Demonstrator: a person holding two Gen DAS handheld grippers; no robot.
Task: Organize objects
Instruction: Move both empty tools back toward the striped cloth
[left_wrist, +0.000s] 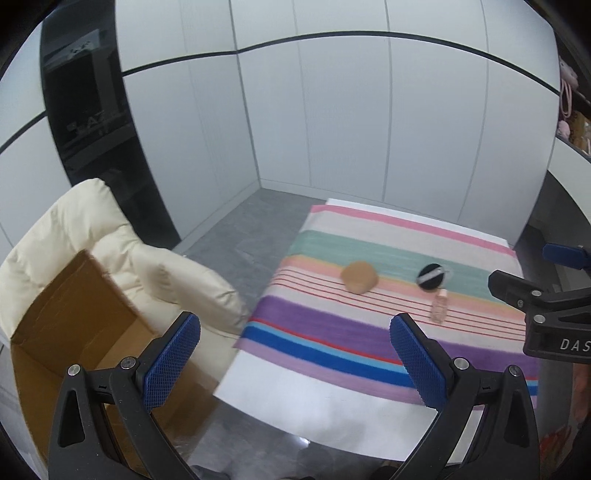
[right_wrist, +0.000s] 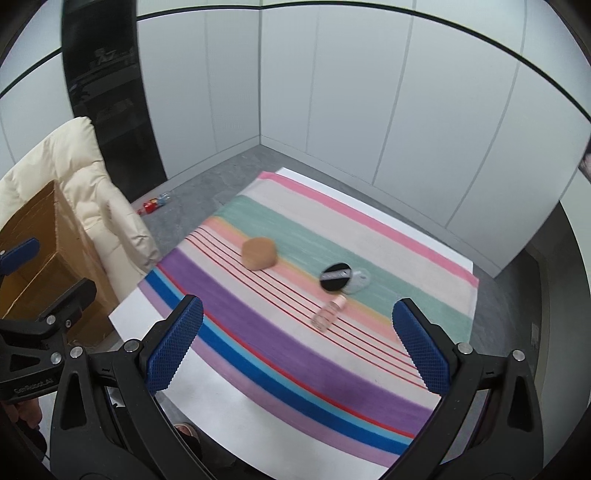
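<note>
On the striped cloth (left_wrist: 332, 332) (right_wrist: 280, 332) lie a tan sponge-like lump (left_wrist: 359, 277) (right_wrist: 259, 253), a black round puff (left_wrist: 431, 277) (right_wrist: 335, 276) leaning on a clear round case (right_wrist: 357, 281), and a small pink bottle (left_wrist: 439, 305) (right_wrist: 328, 314) on its side. My left gripper (left_wrist: 295, 354) is open and held above the near left edge of the table, well short of the objects. My right gripper (right_wrist: 297, 339) is open too, above the purple stripe, nothing between its fingers. Each gripper shows at the edge of the other's view.
An open cardboard box (left_wrist: 74, 321) (right_wrist: 33, 251) stands on a cream padded chair (left_wrist: 122, 243) (right_wrist: 96, 192) left of the table. A red small bottle (right_wrist: 152, 205) lies on the grey floor. White panel walls close in the far side.
</note>
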